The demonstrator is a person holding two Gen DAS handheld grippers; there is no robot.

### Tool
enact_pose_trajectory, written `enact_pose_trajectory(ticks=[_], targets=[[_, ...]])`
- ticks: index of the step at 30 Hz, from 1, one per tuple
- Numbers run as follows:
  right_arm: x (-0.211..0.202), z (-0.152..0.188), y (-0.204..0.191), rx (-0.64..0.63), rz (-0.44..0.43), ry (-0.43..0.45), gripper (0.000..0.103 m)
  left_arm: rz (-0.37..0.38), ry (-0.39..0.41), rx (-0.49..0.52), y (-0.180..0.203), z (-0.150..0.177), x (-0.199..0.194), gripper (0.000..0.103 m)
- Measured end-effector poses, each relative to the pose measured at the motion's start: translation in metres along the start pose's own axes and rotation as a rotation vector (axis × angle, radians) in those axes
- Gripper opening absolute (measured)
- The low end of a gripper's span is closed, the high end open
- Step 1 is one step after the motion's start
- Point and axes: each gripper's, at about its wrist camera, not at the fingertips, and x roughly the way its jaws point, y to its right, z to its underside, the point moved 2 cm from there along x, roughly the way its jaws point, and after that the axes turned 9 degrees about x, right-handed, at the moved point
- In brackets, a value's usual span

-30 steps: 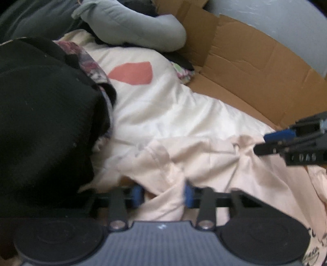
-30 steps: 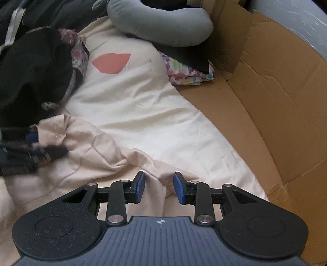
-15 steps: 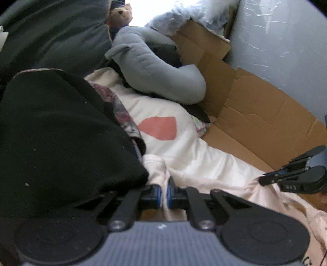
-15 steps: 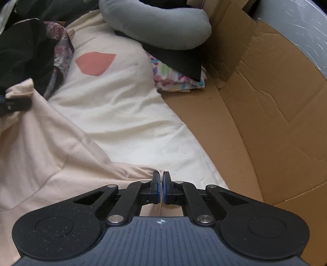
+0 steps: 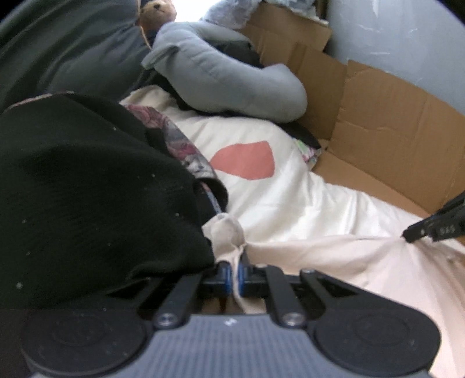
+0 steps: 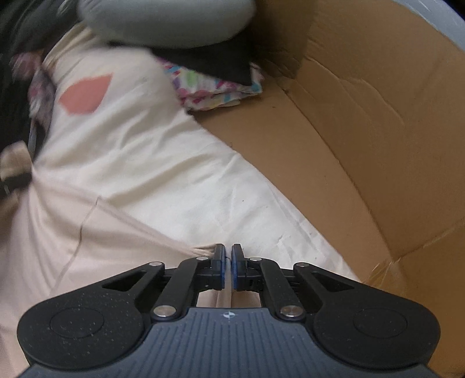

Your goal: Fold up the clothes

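Observation:
A pale peach garment (image 5: 334,261) (image 6: 58,232) is stretched between my two grippers over a cream sheet. My left gripper (image 5: 234,274) is shut on a bunched corner of it, right beside a black garment (image 5: 87,197). My right gripper (image 6: 228,263) is shut on the opposite edge of the peach garment. In the left wrist view the right gripper's tips (image 5: 418,231) show at the far right, pinching the cloth taut. In the right wrist view the left gripper (image 6: 14,180) appears dark and blurred at the left edge.
A cream sheet with a coral patch (image 5: 244,160) (image 6: 84,94) covers the surface. A grey pillow (image 5: 226,75), a colourful folded cloth (image 6: 215,87) and a cardboard box wall (image 6: 363,130) (image 5: 392,125) lie at the back and right. A teddy bear (image 5: 158,13) sits far back.
Both grippers went from open to shut on the peach garment, then drew apart. The cloth, crumpled before, now spans taut between them.

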Motion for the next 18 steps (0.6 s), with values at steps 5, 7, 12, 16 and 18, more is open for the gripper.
enact_pose_trajectory(ticks=[5, 7, 12, 16, 18], targets=[[-0.019, -0.002, 0.0, 0.041, 0.015, 0.07, 0.016, 0.018, 0.012, -0.057, -0.011, -0.012, -0.002, 0.006], [-0.031, -0.003, -0.005, 0.048, -0.009, 0.113, 0.019, 0.025, 0.011, -0.112, -0.018, -0.013, -0.007, 0.006], [-0.047, 0.001, -0.033, 0.019, -0.161, 0.146, 0.022, 0.044, 0.005, -0.146, -0.027, -0.013, -0.026, 0.008], [-0.036, 0.01, -0.063, -0.031, -0.219, 0.108, 0.022, 0.097, -0.011, -0.203, -0.038, -0.014, -0.042, 0.023], [-0.027, 0.015, -0.075, -0.042, -0.229, 0.088, 0.022, 0.124, -0.006, -0.232, -0.044, -0.015, -0.054, 0.028]])
